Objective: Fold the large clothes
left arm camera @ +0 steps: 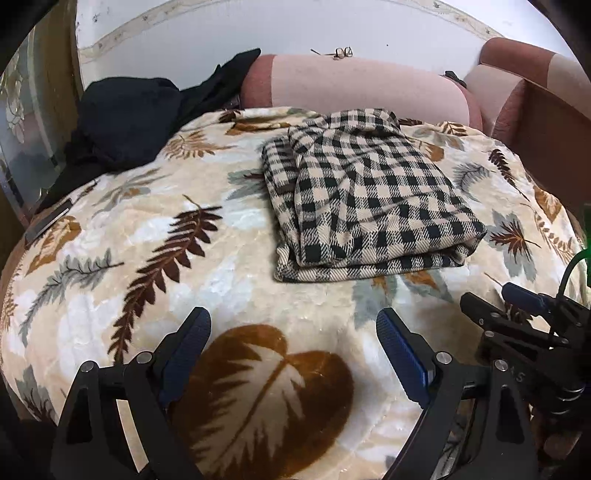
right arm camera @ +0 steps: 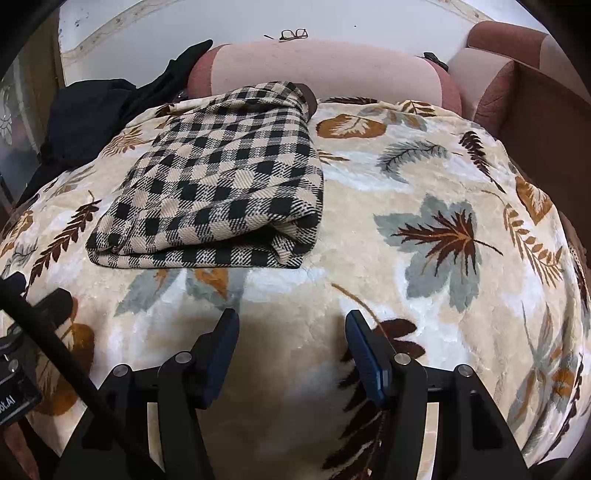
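Observation:
A black-and-beige checked garment point(left arm camera: 365, 195) lies folded in a thick rectangle on a leaf-patterned blanket point(left arm camera: 147, 236). It also shows in the right wrist view point(right arm camera: 225, 184), left of centre. My left gripper point(left arm camera: 293, 317) is open and empty, hovering over the blanket in front of the garment. My right gripper point(right arm camera: 291, 319) is open and empty, just in front of the garment's near right corner. It also appears at the right edge of the left wrist view point(left arm camera: 517, 295).
A dark garment point(left arm camera: 125, 114) is heaped at the back left. A pink bolster point(left arm camera: 354, 85) lies behind the blanket, with glasses point(right arm camera: 293, 34) on top. A brown armrest point(right arm camera: 535, 110) stands at the right.

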`<state>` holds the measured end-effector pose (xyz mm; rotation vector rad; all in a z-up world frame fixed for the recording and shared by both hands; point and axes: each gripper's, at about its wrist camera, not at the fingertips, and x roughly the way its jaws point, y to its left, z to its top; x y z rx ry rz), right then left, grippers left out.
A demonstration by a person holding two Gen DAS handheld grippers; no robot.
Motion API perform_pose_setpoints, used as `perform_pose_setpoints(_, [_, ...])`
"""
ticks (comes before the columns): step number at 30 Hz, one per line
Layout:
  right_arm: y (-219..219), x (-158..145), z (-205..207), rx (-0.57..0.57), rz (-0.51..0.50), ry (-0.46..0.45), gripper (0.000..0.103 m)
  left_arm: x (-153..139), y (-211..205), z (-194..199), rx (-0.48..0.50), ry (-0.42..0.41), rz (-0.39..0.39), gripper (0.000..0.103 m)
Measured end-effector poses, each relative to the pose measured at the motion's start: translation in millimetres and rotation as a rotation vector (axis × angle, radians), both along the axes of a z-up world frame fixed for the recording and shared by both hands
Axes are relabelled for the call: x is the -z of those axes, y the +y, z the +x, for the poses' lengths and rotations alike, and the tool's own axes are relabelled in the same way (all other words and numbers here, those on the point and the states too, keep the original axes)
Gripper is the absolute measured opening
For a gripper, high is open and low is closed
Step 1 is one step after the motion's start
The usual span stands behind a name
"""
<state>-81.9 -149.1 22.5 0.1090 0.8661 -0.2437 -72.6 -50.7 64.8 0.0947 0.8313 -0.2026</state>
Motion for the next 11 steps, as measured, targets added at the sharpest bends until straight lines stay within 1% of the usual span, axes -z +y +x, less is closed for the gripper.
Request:
perform_pose_setpoints(4, [4.3,0.7,1.7,-0.015,-0.013,0.000,0.065,3.2,0.9,1.3,0.003,0.018,-0.012,0.091])
perform_pose_setpoints(11, [10.0,5.9,3.7,-0.022,-0.009,0.015,0.066,8.3,0.3,4.2,0.005,0.032,-0.001,0.091])
